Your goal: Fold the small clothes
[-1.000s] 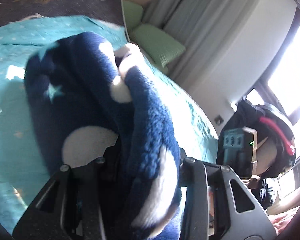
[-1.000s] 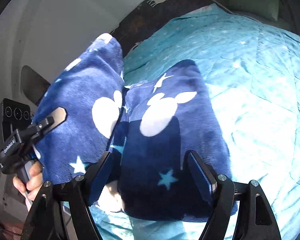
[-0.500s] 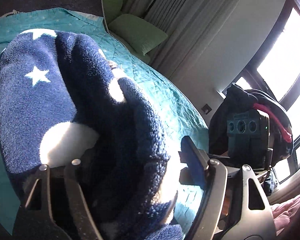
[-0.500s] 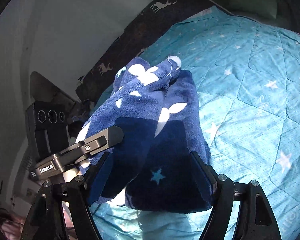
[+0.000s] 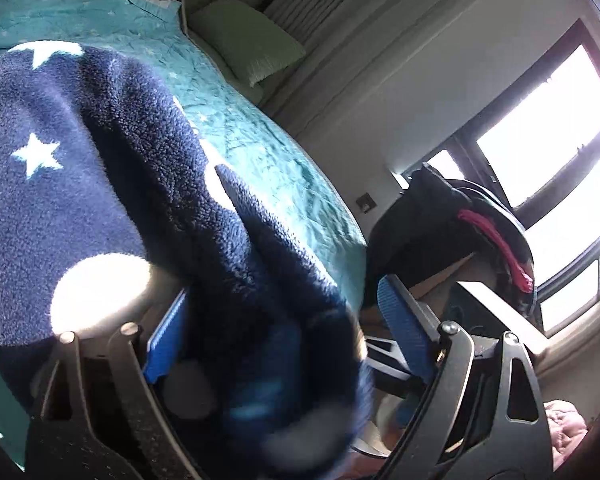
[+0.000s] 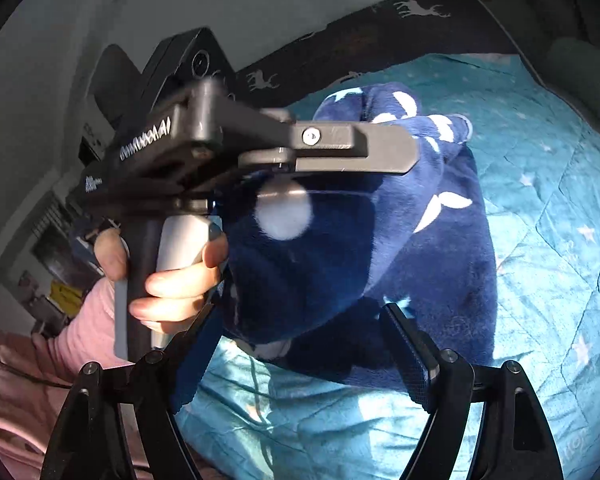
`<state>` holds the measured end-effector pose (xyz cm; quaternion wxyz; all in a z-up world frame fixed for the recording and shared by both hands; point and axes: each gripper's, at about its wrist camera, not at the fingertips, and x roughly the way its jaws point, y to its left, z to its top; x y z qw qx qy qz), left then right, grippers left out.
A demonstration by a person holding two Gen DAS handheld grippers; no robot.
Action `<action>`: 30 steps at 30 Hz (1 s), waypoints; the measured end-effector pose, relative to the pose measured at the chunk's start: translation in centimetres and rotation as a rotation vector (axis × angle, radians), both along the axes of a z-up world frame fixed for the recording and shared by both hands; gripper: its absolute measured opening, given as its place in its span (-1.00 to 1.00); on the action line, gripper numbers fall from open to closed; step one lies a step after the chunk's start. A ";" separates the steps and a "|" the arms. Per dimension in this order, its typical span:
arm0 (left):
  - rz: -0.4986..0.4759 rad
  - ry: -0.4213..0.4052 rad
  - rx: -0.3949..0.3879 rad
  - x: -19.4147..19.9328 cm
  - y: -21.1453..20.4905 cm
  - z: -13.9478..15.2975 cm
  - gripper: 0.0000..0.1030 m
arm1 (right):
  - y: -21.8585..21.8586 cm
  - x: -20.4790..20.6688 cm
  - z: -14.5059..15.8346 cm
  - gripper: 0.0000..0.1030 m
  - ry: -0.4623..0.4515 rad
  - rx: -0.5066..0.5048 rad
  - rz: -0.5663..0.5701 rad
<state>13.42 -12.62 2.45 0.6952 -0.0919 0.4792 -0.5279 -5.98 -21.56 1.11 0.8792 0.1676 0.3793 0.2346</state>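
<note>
Left gripper [image 5: 284, 296]: opening up, blue pads wide apart, not pinching. Between the pads, a blurry fold of the fleece [image 5: 80, 200], loose, pressed by neither pad. Right gripper [image 6: 304, 312]: opening a little too, pads spread wide. Fleece between those pads as well, low edge close to the near pad, but no squeeze to be seen.

Fleece: dark blue, with white stars and white round spots. Lying in a puffy heap on the bed cover [image 6: 540, 240], doubled over on itself, near the front edge of the bed. Seen from the right, left gripper right above the heap, held by a hand [image 6: 172, 280] in a pink sleeve. Far off at the head of the bed, a green pillow [image 5: 252, 40].

Likely feel: soft, thick, fluffy and light. No hard parts, nothing to break. Floppy too, so sure to sag and drop when let go, and sure to spring up a bit after each fold. Not slippery; fuzzy enough to catch well on the ribbed pads.

Best place to grab: an edge or a corner, not the fat middle. Too thick in the middle for a good bite, with many layers there. Pinch one layer only at the near corners, one corner per gripper, then lift and lay over. Pat flat after, to stop any puffing open.
</note>
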 end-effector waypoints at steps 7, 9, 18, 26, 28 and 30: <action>0.071 -0.029 -0.104 -0.3 5.8 2.7 0.73 | -0.9 1.7 -1.4 0.60 0.076 0.045 -0.109; 0.149 -0.104 -0.052 -0.8 7.8 3.0 0.73 | -2.1 1.8 -1.9 0.60 0.098 0.101 -0.135; 0.264 -0.260 0.162 -6.3 11.7 -0.5 0.73 | -5.2 3.1 -1.6 0.66 0.124 0.259 -0.090; 0.289 -0.255 0.167 -6.9 12.1 -1.6 0.73 | -7.3 6.0 -2.7 0.68 0.302 0.469 -0.028; 0.288 -0.256 0.158 -6.8 12.3 -1.4 0.73 | -7.9 6.0 -2.7 0.68 0.309 0.495 -0.015; 0.293 -0.256 0.160 -6.6 12.2 -1.2 0.73 | -8.5 6.5 -2.8 0.69 0.320 0.480 0.001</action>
